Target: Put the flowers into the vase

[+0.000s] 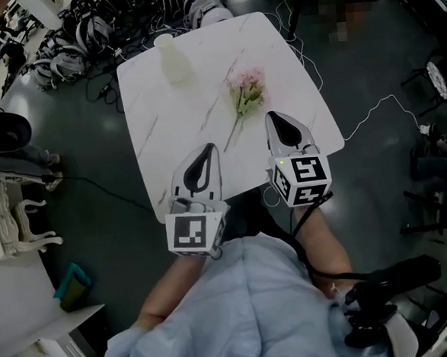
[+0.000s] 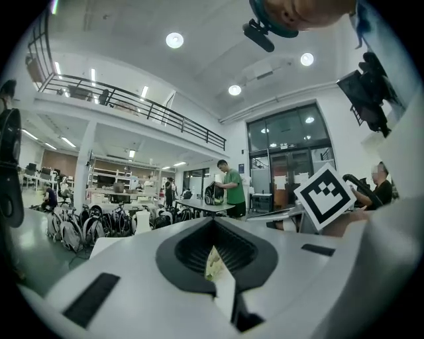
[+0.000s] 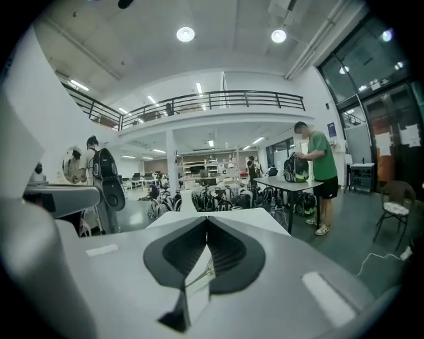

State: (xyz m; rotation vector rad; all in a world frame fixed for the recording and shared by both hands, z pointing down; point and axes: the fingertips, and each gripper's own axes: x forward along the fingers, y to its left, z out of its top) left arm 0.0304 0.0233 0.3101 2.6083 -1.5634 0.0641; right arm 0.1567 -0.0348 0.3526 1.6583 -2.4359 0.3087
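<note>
A pale, off-white vase (image 1: 171,59) stands upright near the far left corner of the white marble table (image 1: 167,132). A bunch of pink flowers (image 1: 246,87) with green stems lies flat at the table's middle right, stems toward me. My left gripper (image 1: 211,147) hovers over the near edge, shut and empty, well short of the flowers. My right gripper (image 1: 272,115) is also shut and empty, its tip just right of the stem ends. In the left gripper view the left gripper (image 2: 213,220) has its jaws together, with the vase (image 2: 141,222) beyond. The right gripper (image 3: 207,218) likewise shows its jaws together.
Bags and gear (image 1: 83,31) are heaped on the floor behind the table, and cables (image 1: 372,118) trail to the right. A white chair (image 1: 13,219) stands at the left. A person in a green shirt (image 3: 319,165) stands at another table far off.
</note>
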